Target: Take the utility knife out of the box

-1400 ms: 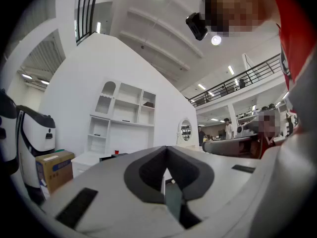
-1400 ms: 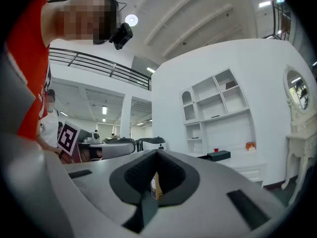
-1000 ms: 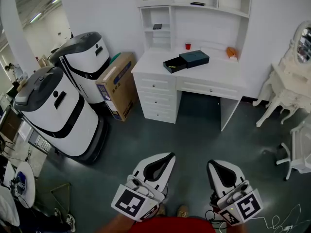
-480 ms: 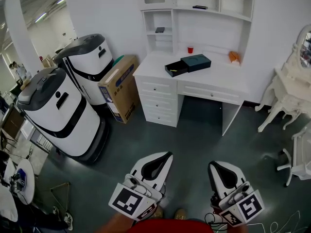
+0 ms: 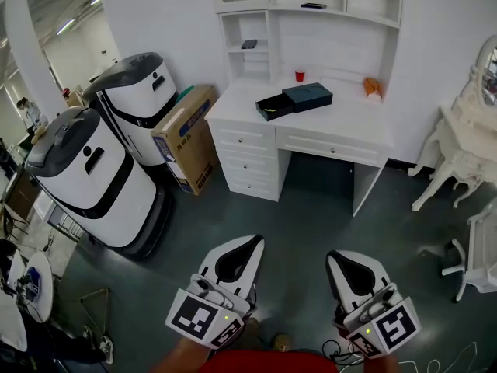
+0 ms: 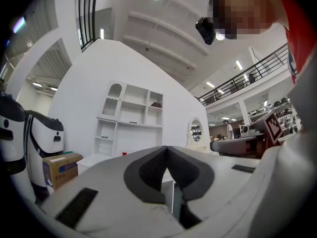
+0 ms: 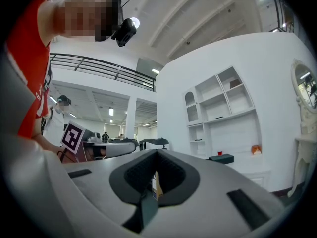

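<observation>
Left gripper (image 5: 250, 242): at 7 o'clock in the head view, jaws pressed together, nothing between them.
Right gripper (image 5: 338, 256): at 5 o'clock, jaws likewise closed and empty.
Desk (image 5: 342, 123): white, at 12 o'clock, well apart from both grippers.
Box (image 5: 307, 95): dark, on the desktop, its tray (image 5: 278, 102) pulled out toward 8 o'clock.
Utility knife (image 5: 269, 111): seemingly the yellowish sliver in the tray, too small to be sure.

- desk (image 5: 334, 127): white painted wood, smooth
- carton (image 5: 186, 134): brown cardboard, matt
- floor (image 5: 311, 216): dark, slightly glossy
- box (image 5: 308, 95): dark, matt
- left gripper (image 5: 252, 242), right gripper (image 5: 335, 256): white smooth plastic
</observation>
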`<state>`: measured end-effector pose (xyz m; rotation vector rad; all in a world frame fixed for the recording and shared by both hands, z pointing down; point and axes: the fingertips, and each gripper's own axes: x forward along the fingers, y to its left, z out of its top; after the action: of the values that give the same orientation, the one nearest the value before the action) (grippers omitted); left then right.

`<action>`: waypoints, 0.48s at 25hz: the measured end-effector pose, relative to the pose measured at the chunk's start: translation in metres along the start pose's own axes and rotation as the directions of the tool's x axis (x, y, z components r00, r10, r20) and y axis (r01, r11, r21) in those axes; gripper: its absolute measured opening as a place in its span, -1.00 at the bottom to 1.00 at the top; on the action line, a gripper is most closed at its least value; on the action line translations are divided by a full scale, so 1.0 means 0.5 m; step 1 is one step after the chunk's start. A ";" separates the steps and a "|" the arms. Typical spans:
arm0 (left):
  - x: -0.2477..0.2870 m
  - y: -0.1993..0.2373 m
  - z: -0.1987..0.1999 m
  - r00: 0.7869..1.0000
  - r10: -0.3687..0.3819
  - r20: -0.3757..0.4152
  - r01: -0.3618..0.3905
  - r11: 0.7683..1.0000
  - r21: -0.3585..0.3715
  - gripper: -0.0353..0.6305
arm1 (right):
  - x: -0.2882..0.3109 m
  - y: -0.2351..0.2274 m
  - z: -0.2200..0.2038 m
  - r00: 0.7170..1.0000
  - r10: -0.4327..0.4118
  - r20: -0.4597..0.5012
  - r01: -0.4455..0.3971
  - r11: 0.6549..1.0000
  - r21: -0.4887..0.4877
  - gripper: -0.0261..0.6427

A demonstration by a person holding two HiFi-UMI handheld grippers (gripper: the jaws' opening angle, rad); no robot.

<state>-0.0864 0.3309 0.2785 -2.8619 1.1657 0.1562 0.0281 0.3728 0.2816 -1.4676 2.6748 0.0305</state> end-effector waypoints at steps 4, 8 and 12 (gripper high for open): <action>0.034 0.022 -0.009 1.000 0.010 -0.006 -0.010 1.000 0.005 -0.78 | 0.026 -0.034 -0.007 1.000 0.006 -0.003 -0.006 1.000 0.005 -0.90; 0.085 0.066 -0.022 1.000 0.013 0.002 -0.013 1.000 0.007 -0.78 | 0.075 -0.076 -0.013 1.000 0.007 0.007 -0.007 1.000 -0.006 -0.90; 0.150 0.127 -0.036 1.000 0.005 0.004 -0.005 1.000 0.031 -0.78 | 0.147 -0.138 -0.020 1.000 -0.009 0.005 0.009 1.000 0.002 -0.90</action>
<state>-0.0764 0.2320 0.2878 -2.8314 1.1644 0.1423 0.0461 0.2732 0.2869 -1.4765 2.6639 0.0313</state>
